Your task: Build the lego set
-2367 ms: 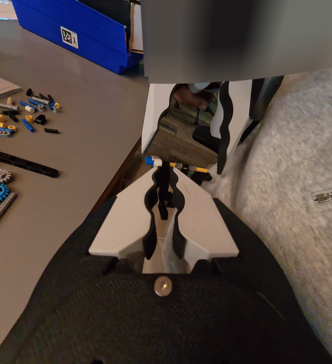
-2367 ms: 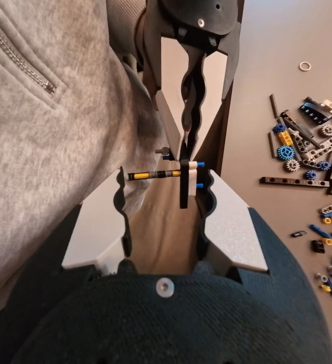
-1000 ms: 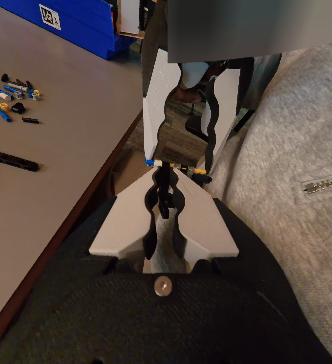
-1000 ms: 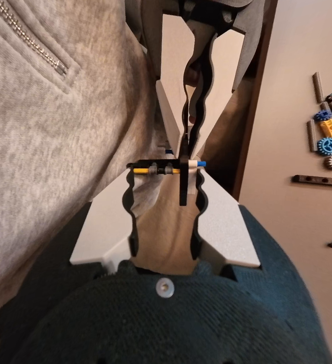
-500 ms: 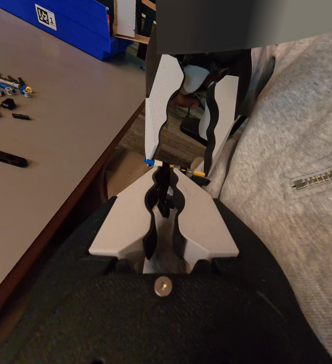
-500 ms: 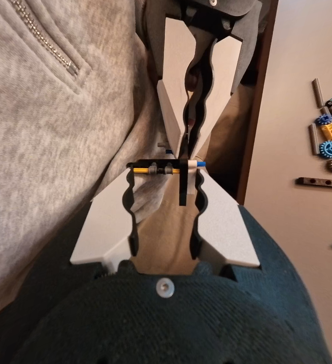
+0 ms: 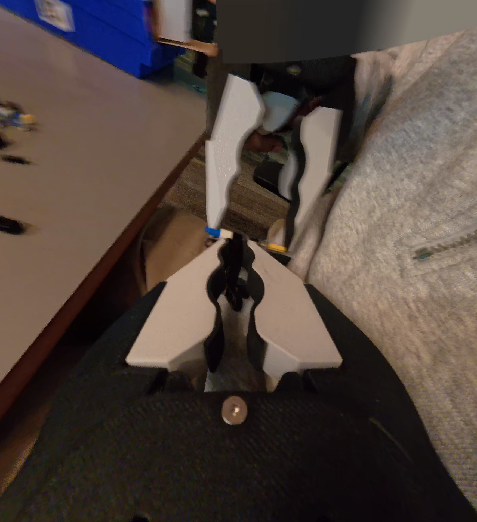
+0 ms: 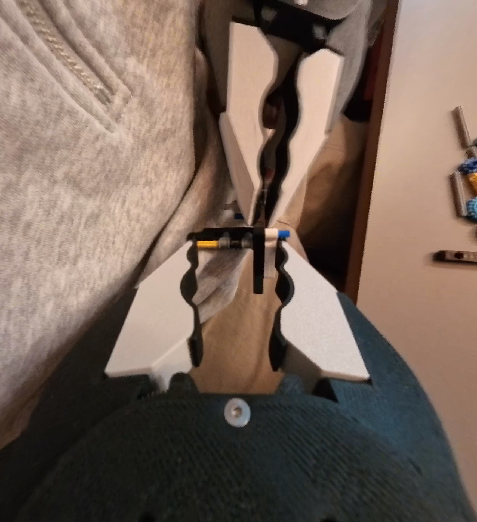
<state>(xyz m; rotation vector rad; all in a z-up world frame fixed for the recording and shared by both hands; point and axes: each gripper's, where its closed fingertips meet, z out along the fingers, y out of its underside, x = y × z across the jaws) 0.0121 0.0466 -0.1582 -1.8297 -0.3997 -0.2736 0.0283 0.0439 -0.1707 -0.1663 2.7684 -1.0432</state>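
Now | left gripper (image 7: 235, 245) fingers clamped on small black-and-yellow lego assembly (image 8: 240, 243) | right gripper (image 8: 237, 248) fingers wide apart, straddling it, off the bench (image 7: 90, 158)

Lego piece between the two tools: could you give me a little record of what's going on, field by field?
held piece: small lego assembly, a black beam with a yellow axle, white and blue bits
left tool: shut on the black beam
right tool: open, fingers astride the assembly's ends
place: in the air beside the table edge, before a grey sweater
loose parts: gears and beams on the table
far end: blue bin
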